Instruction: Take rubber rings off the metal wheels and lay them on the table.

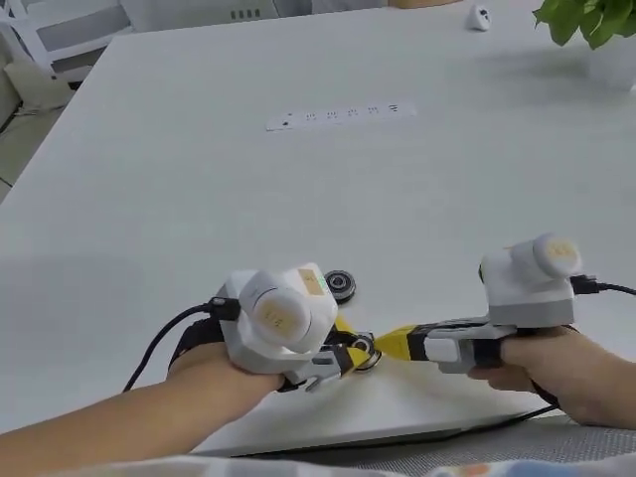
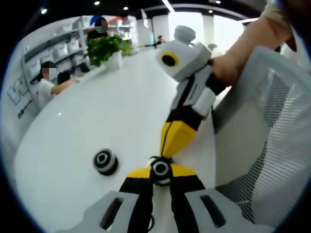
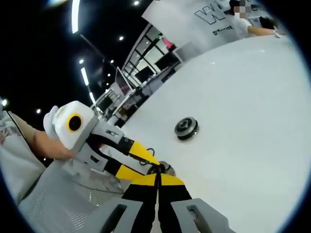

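One wheel (image 2: 160,169) is sitting near the front edge of the table (image 1: 298,199). The left gripper (image 1: 348,355) is pinching it between its jaws. The right gripper (image 3: 158,178) is touching the wheel's rim with its jaws pressed together. A second wheel (image 1: 340,284) is lying on the table close by.

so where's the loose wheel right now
The loose wheel sits on the table just beyond the left gripper in the head view, near the held wheel.
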Motion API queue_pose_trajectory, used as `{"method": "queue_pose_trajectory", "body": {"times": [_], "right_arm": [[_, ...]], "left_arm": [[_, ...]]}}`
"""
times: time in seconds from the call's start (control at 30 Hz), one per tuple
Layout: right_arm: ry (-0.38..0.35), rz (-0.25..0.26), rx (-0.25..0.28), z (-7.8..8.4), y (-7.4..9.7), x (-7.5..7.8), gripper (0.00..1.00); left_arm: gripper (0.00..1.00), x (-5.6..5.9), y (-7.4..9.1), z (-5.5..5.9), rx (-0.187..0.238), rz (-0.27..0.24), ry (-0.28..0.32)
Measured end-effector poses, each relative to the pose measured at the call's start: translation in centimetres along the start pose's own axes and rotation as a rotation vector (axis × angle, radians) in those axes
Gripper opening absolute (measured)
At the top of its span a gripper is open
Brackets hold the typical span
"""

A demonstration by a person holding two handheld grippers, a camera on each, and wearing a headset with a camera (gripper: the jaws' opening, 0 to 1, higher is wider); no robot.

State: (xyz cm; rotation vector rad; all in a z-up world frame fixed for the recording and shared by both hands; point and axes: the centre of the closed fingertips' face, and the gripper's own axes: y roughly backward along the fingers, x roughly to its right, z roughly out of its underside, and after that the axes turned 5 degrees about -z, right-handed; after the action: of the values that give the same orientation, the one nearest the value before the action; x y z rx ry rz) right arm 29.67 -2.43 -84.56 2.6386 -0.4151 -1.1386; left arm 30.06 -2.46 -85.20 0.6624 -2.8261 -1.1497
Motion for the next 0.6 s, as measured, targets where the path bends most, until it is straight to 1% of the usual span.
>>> {"method": "queue_pose_trajectory", "body": {"times": [0.37, 0.4, 0.43, 0.47, 0.5, 0.6], "right_arm": [[0.000, -0.031, -0.007, 0.2, -0.4, -1.0, 0.00], [-0.001, -0.038, -0.007, 0.2, -0.5, -1.2, 0.00], [-0.020, -0.090, 0.002, 0.1, -0.8, -2.3, 0.00], [0.025, -0.042, -0.005, 0.0, -0.6, -1.4, 0.00], [0.006, -0.050, -0.005, 0.0, -0.7, -1.6, 0.00], [0.004, -0.053, -0.002, 0.0, -0.7, -1.5, 0.00]], "left_arm": [[0.12, 0.1, 0.0, 0.0, 0.001, 0.002, -0.002], [0.12, 0.1, 0.0, -0.1, 0.002, 0.003, -0.002], [0.12, 0.2, -0.1, -0.1, 0.004, 0.005, -0.003], [0.12, 0.2, -0.1, -0.1, 0.003, 0.004, -0.004], [0.12, 0.2, -0.1, -0.1, 0.004, 0.004, -0.003], [0.12, 0.2, -0.1, -0.1, 0.006, 0.005, -0.003]]}}
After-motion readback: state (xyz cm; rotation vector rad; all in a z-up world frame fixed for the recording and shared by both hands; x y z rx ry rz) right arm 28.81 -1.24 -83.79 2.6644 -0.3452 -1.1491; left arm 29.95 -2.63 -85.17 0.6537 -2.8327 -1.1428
